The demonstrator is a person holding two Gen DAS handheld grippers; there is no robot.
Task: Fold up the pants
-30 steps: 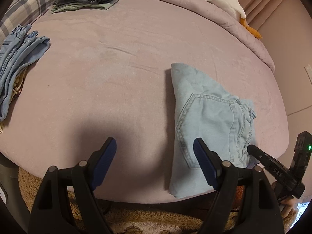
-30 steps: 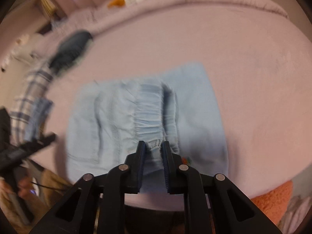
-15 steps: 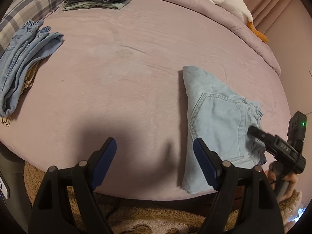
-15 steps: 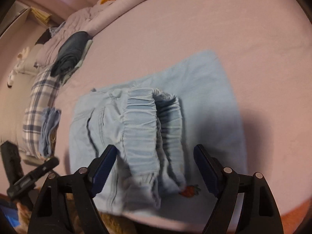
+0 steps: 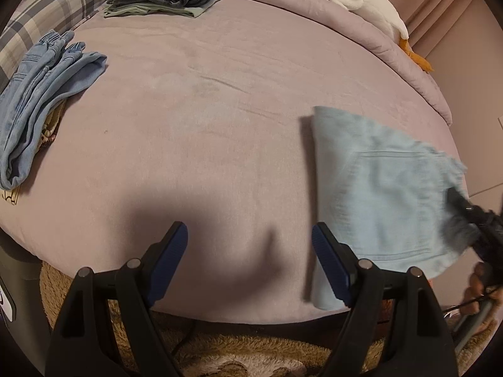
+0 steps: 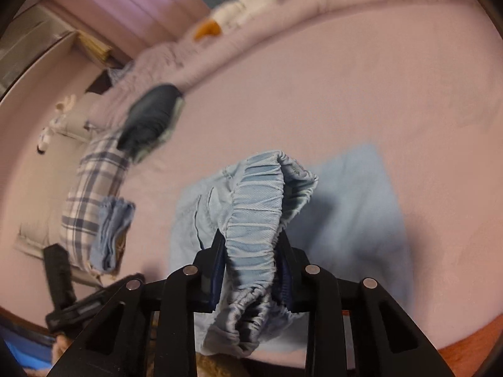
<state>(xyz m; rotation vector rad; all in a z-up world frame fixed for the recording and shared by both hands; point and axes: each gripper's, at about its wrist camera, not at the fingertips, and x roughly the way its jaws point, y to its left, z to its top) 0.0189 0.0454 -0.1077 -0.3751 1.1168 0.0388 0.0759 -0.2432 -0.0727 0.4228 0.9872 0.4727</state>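
Pale-blue denim pants [image 6: 251,220], part-folded at the bed's [image 5: 220,110] near edge, waistband pinched and lifted by the right gripper [image 6: 253,270], likely for another fold; left gripper [image 5: 250,251] beside them, wide, holding nothing.

Dim warm light, fisheye-bent edges; right wrist view motion-blurred, soft shadows below.

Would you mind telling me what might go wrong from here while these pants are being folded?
The right hand-held gripper pinches only the bunched waistband of the light blue pants, so the layers may slip apart and undo the fold. The pants lie at the bed edge and could slide off. The left hand-held gripper is open and holds nothing, so nothing steadies the rest.
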